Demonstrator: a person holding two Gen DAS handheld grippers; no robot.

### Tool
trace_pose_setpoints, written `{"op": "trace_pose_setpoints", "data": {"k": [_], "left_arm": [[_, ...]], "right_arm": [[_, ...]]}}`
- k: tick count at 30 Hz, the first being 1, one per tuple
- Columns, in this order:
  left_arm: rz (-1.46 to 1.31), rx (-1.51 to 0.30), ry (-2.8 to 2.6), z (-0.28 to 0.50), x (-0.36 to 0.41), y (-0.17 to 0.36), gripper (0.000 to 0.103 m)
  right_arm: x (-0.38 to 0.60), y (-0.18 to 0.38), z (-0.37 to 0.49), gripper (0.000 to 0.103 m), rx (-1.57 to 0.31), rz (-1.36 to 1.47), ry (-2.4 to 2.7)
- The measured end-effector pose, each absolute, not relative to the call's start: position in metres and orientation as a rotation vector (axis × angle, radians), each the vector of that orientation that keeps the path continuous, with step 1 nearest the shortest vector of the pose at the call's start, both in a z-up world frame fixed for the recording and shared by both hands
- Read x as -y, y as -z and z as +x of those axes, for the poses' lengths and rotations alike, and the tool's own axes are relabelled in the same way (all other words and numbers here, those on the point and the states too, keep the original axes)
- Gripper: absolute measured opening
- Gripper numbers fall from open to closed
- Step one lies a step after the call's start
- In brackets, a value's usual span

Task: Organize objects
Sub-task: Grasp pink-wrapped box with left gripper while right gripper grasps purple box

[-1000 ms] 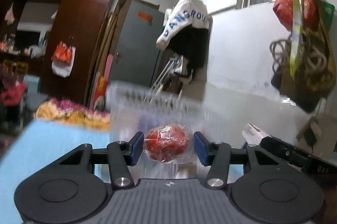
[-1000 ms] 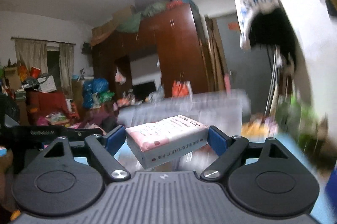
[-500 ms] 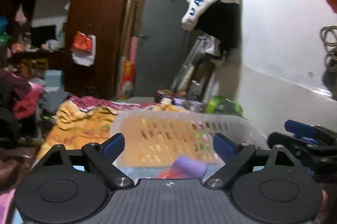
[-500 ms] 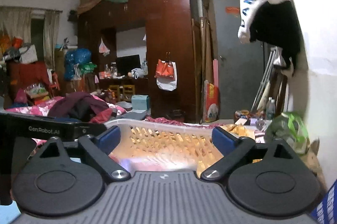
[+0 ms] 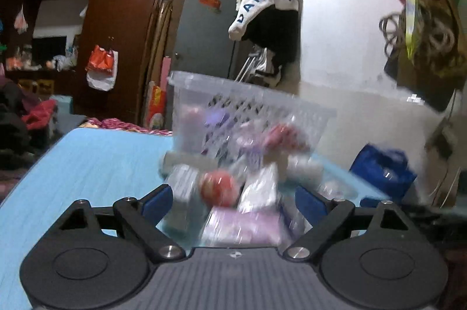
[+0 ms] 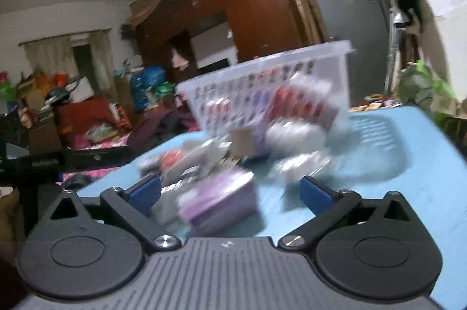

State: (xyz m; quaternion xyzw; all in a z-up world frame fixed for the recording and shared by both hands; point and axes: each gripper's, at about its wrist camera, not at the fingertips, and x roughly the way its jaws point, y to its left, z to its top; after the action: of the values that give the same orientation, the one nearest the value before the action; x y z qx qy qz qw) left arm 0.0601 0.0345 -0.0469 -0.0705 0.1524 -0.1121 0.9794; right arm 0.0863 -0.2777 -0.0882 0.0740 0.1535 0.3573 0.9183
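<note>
A translucent white lattice basket [image 5: 251, 102] [image 6: 271, 85] stands on the blue tabletop [image 5: 87, 164] with packs showing through its wall. In front of it lies a blurred heap of loose items: a red ball in clear wrap [image 5: 217, 187], white packs and a purple pack [image 5: 242, 225] [image 6: 219, 202]. My left gripper [image 5: 233, 203] is open, low over the table, with the red ball and packs ahead between its blue pads, untouched. My right gripper [image 6: 230, 193] is open too, and the purple pack lies between its fingers without contact.
A blue bag [image 5: 382, 167] sits at the table's right end by the white wall, under hanging bags and cords [image 5: 423, 32]. The other gripper's black body [image 6: 43, 162] shows at the left. A brown wardrobe [image 6: 248, 18] and cluttered furniture stand beyond the table.
A second ago my left gripper held the red wrapped ball and my right a tissue pack. Both opened above the basket and have since dropped low to the table before the loose heap.
</note>
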Motion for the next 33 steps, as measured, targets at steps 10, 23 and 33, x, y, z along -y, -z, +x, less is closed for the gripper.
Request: {"op": "trace_pose_setpoints", "data": {"k": [10,23,33], "left_arm": [[-0.106,-0.360,0.171,0.063,-0.031,0.069,0.093],[-0.024,-0.354,0.173,0.063,-0.014,0.079,0.093],[-0.012,-0.333,0.169,0.065,-0.005,0.081,0.068]], "right_arm": [[0.248,0.096,0.090,0.101,-0.363,0.059,-0.712],[0.261,0.099,0.075,0.080,-0.338,0.070,-0.684],[0.248,0.094,0.085,0.074,-0.347,0.030,-0.648]]}}
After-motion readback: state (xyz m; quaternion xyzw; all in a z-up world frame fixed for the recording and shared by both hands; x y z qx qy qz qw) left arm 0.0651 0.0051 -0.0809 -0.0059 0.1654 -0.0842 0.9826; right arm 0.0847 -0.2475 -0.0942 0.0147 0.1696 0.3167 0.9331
